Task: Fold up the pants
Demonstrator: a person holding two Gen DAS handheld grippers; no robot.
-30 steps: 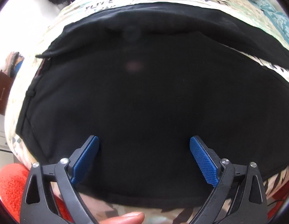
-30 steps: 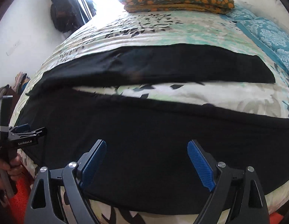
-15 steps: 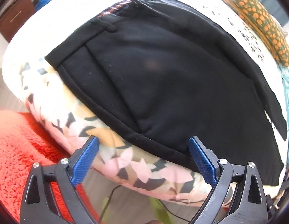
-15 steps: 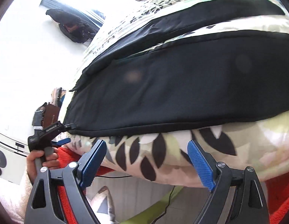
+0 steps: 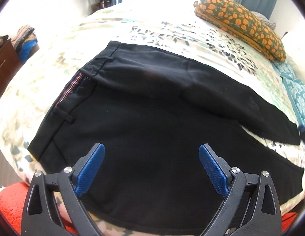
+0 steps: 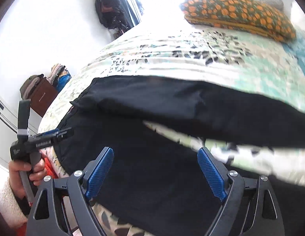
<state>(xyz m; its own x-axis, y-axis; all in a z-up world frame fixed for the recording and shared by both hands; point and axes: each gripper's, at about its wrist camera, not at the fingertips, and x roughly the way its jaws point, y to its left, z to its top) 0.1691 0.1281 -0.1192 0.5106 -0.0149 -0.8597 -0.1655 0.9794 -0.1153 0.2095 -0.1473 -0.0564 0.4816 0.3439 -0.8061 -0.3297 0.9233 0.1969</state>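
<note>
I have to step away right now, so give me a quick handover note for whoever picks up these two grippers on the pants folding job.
Left gripper: open, empty, above the near side of the pants.
Right gripper: open, empty, also over the near trouser leg.
Black pants: spread flat on the floral bedspread, waistband to the left in the left wrist view, legs running right. The two legs lie apart in a V, with bedspread showing between them toward the hems.
Orange-flowered pillow sits at the far end, clear of the pants.
Done: pants laid out.
Left: no fold shows yet; probably bring one leg over the other, then fold lengthwise.
</note>
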